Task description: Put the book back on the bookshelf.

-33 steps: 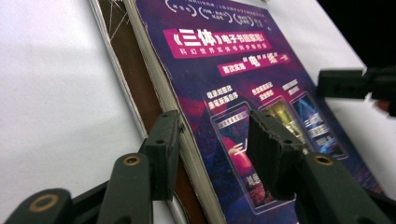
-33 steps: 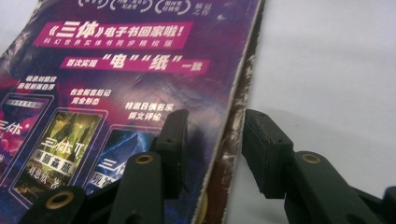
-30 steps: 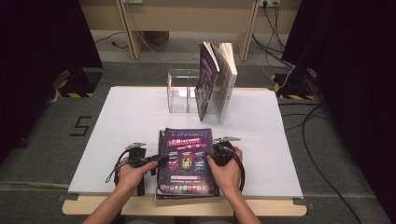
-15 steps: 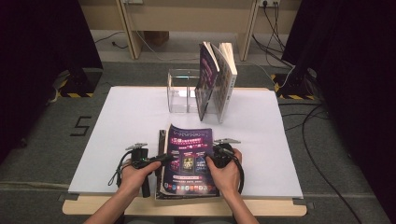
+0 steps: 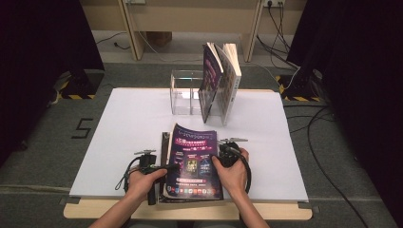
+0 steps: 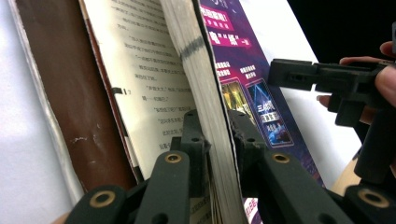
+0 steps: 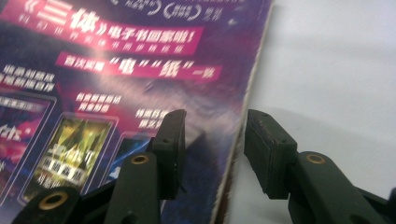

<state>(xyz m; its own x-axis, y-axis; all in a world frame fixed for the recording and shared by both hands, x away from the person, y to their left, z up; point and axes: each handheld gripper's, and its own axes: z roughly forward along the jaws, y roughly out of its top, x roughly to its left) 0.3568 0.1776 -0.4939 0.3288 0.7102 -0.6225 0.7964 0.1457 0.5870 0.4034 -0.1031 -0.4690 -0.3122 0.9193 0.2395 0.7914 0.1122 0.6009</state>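
While left tool (image 6: 217,135) just clamped purple book's (image 5: 192,159) page block, right tool (image 7: 212,140) straddles cover edge, apart.

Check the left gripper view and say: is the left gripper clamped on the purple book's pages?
Yes, the left gripper pinches the purple book page block between both pads.

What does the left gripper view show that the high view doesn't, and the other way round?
Left gripper view: the left gripper has jaws that have just been closing and now pinch the purple book by its pages, with a printed page legible beside them. High view: upright books in a clear holder at the far side of the white table. Both: the purple book's cover and the right gripper at its other edge.
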